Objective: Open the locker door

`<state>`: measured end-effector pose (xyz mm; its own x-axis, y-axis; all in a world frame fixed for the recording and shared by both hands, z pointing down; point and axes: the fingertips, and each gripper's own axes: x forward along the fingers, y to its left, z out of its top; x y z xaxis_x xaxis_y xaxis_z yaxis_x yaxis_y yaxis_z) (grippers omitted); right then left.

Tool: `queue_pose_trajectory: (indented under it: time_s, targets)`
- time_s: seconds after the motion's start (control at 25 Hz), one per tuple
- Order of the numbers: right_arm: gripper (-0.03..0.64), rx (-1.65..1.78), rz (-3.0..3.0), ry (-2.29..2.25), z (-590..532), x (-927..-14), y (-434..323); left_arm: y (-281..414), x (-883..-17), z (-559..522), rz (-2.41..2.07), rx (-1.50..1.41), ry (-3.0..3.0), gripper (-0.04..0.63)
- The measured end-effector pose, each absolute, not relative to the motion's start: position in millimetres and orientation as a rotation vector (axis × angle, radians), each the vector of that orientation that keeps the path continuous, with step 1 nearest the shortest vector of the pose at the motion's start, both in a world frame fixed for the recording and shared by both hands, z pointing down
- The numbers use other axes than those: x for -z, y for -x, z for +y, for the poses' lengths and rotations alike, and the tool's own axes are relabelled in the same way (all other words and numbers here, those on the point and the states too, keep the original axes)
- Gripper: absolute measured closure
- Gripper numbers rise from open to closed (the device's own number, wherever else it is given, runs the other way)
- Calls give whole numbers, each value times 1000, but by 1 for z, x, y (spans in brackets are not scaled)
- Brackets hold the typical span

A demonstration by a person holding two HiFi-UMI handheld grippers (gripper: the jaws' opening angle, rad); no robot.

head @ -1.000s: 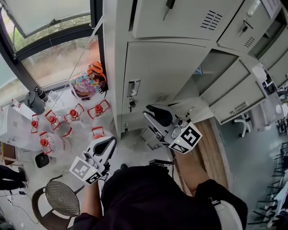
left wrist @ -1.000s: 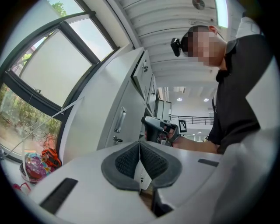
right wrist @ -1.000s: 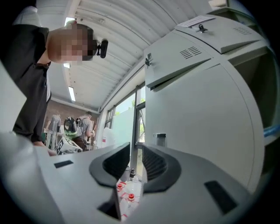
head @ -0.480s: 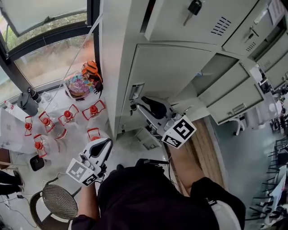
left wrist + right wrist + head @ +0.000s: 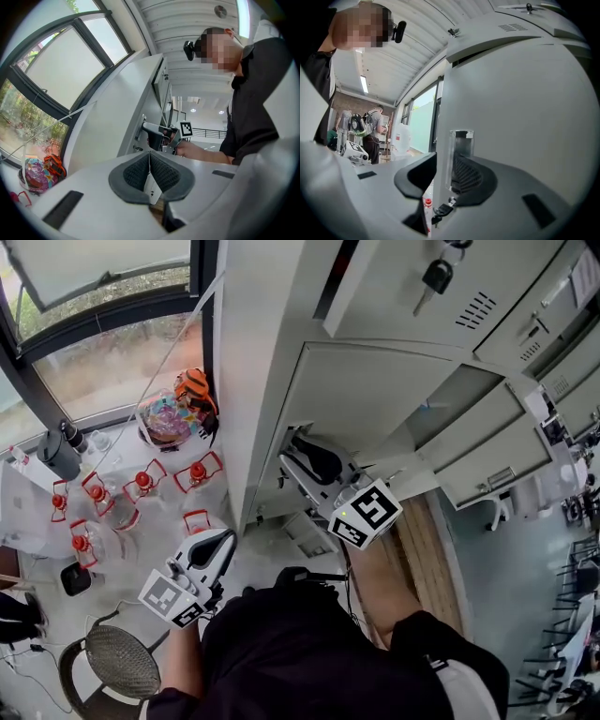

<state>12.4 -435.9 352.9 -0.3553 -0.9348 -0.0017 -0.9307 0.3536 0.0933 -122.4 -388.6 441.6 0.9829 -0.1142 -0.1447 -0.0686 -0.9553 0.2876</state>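
Beside the locker door, jars crowd the floor; right fingers, just spread, straddle its latch, left fingers clenched empty

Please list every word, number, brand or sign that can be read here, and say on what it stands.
No text here can be read.
Left marker cube and right marker cube: black-and-white patterns, no letters.
Red label on the white container: too small to read.
Paper sheet on an upper locker door: too blurred to read.
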Motion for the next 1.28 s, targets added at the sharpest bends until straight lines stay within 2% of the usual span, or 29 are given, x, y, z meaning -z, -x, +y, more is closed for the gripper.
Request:
queue_pose_trajectory:
  time_s: [0.6,0.84,1.28]
  targets:
    - [492,109,-2411,-1889,-454,-357,-13,135,-451,-391,-161,252,-2794,577]
    - [554,97,-2390,-1919,-455,-356,-18,143,-455,-392,-190,265,-2774,577]
    - [557,55,-2418,-1943,-444,-356,-17,147,-454,-381,-168,273,-2769,577]
